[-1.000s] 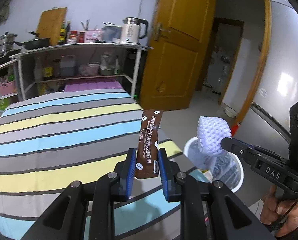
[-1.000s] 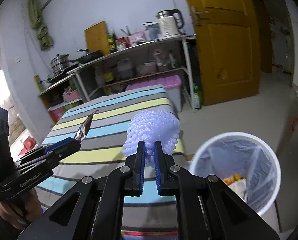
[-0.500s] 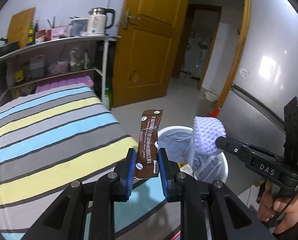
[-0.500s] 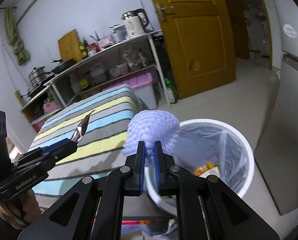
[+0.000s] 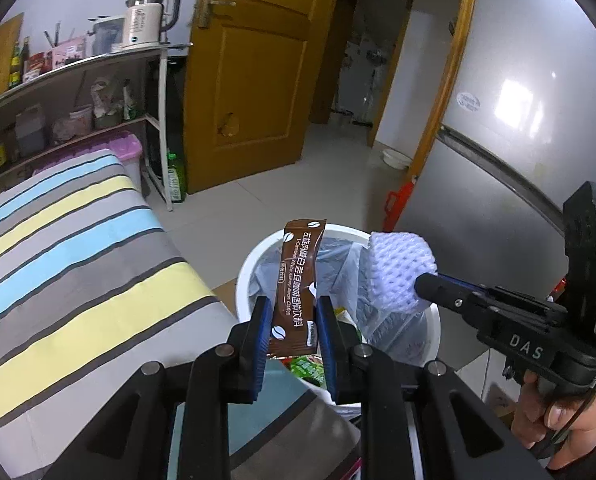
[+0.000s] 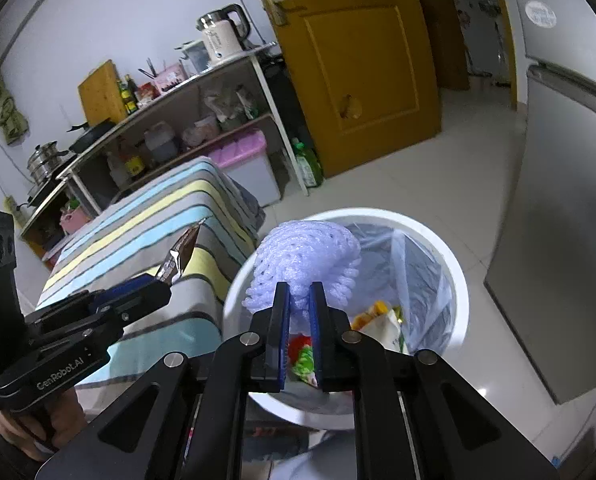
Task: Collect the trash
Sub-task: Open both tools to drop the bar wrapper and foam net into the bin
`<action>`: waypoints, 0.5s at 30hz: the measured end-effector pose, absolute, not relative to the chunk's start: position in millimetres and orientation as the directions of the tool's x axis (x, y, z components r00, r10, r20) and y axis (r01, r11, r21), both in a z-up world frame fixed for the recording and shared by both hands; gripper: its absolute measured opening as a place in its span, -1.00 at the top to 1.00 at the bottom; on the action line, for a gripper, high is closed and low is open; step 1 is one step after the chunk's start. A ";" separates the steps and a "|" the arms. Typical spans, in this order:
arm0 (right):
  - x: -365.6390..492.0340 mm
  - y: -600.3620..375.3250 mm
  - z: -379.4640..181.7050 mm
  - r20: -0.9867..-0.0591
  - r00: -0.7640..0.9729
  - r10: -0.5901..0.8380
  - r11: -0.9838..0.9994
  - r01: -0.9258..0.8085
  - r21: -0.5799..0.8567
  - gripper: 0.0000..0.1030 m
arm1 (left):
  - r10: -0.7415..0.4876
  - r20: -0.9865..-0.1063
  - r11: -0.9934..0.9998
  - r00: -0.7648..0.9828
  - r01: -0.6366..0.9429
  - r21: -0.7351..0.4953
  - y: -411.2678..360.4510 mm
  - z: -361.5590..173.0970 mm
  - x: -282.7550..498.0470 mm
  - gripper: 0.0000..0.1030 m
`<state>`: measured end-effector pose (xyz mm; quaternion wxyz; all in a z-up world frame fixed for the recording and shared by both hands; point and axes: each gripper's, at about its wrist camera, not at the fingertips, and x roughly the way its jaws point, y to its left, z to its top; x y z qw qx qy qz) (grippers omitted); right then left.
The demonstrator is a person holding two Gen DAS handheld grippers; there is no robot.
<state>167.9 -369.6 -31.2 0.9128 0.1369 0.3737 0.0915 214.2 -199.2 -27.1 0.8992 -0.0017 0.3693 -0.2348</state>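
Left claw (image 5: 294, 320) clamped on brown coffee sachet (image 5: 298, 284), sachet held upright above near rim of white bin (image 6: 453, 276). Right claw (image 6: 299, 312) pinched shut on white foam fruit net (image 6: 305, 252), net held over bin opening. Bin lined with clear bag, wrappers seen inside. Striped table (image 5: 66, 264) just beside bin.
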 end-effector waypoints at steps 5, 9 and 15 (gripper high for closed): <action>171.5 -376.7 -40.8 -0.683 0.687 0.248 0.950 -0.032 0.312 0.72 | -0.419 -0.693 0.888 0.587 0.426 -0.177 -209.4 -38.4 226.7 0.53; 172.1 -382.0 -44.1 -0.691 0.684 0.235 0.952 -0.017 0.307 0.46 | -0.429 -0.696 0.886 0.575 0.420 -0.198 -209.0 -42.3 230.5 0.40; 167.2 -380.4 -37.3 -0.682 0.695 0.228 0.955 -0.023 0.296 0.45 | -0.437 -0.674 0.886 0.596 0.415 -0.208 -197.9 -35.1 224.8 0.40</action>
